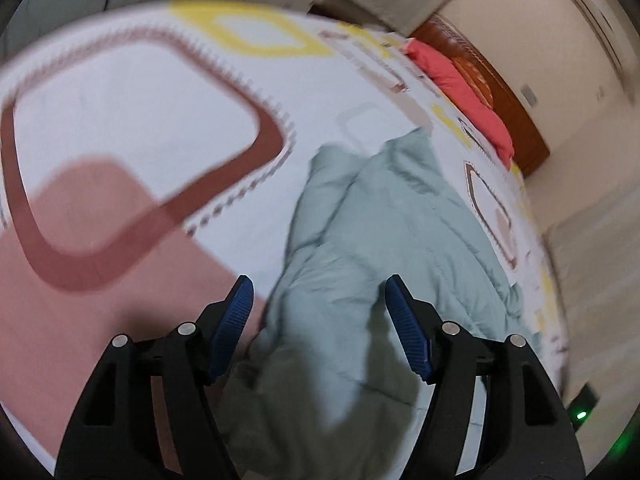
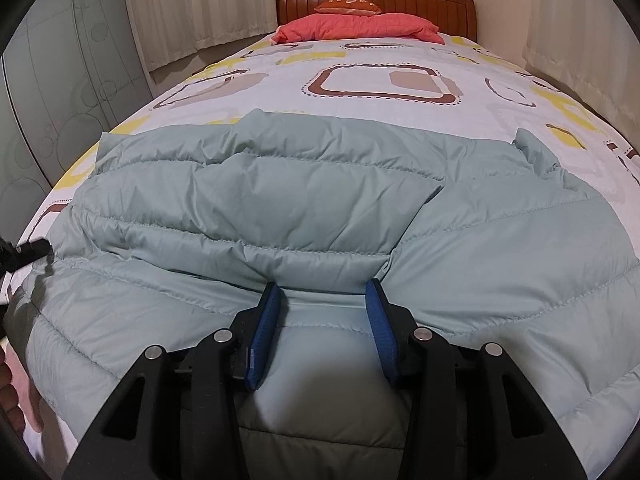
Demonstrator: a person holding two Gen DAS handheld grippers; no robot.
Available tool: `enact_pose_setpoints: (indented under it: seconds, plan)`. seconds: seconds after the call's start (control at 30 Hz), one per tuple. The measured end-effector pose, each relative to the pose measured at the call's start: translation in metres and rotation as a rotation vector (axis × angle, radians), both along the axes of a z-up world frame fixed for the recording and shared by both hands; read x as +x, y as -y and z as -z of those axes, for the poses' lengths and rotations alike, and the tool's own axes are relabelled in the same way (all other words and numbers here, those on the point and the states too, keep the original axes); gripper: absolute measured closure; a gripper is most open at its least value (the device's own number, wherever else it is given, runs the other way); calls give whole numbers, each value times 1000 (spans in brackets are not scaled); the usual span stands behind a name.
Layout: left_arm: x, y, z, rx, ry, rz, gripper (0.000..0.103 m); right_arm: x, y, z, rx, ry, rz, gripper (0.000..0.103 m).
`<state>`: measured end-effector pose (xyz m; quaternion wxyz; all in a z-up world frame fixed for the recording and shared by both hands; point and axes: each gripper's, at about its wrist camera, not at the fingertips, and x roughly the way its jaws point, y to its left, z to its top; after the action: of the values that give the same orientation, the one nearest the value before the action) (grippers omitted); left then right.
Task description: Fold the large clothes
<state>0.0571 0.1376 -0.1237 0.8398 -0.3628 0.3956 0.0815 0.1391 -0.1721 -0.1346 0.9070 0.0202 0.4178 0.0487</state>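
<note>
In the right wrist view, the right gripper (image 2: 326, 286) is closest to the camera. Its jaws stand partly open, and between the two blue pads (image 2: 264, 328) a fold of the pale green quilted jacket (image 2: 280, 200) is bunched up. The pads seem to press on this fold from both sides, so the gripper has hold of the jacket at its near edge.

The jacket lies spread across the near part of the bed (image 2: 400, 60), on the patterned white sheet. One padded flap is folded over the middle of it, and a small corner stands up at the far right edge. At the left border of this view a hand (image 2: 12, 392) shows, blurred, and above it a black part which I cannot identify for sure.

In the left wrist view, which is blurred and tilted, the left gripper (image 1: 318, 284) has its jaws wide apart. The jacket (image 1: 380, 220) lies below and beyond them, but the pads (image 1: 234, 320) do not touch it and hold nothing.

Farther away, at the head of the bed, a red pillow (image 2: 360, 26) lies on the sheet. Behind it an orange cushion (image 2: 348, 6) leans on the wooden headboard (image 2: 440, 0). Curtains (image 2: 200, 0) hang at the left of the headboard.
</note>
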Motion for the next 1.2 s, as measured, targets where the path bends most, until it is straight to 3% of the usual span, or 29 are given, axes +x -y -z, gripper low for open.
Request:
enact_pose_setpoints:
  seconds: [0.07, 0.17, 0.3, 0.37, 0.5, 0.7, 0.93, 1.2]
  plan:
    - [-3, -4, 10, -70, 18, -9, 34, 0, 0, 0, -1, 0, 0, 58]
    - [1, -2, 11, -94, 51, 21, 31, 0, 1, 0, -1, 0, 0, 58]
    - [16, 2, 19, -231, 78, 74, 31, 0, 0, 0, -2, 0, 0, 58]
    - [18, 5, 21, -228, 81, 71, 34, 0, 1, 0, -2, 0, 0, 58]
    - [14, 17, 20, -195, 95, 98, 54, 0, 1, 0, -2, 1, 0, 58]
    - [6, 19, 17, -175, 125, 85, 68, 0, 1, 1, -2, 0, -1, 58]
    - [7, 18, 12, -147, 134, 88, 72, 0, 3, -4, 15, 5, 2, 56]
    - [11, 18, 9, -142, 132, 87, 75, -13, 33, -26, 122, 23, 61, 52]
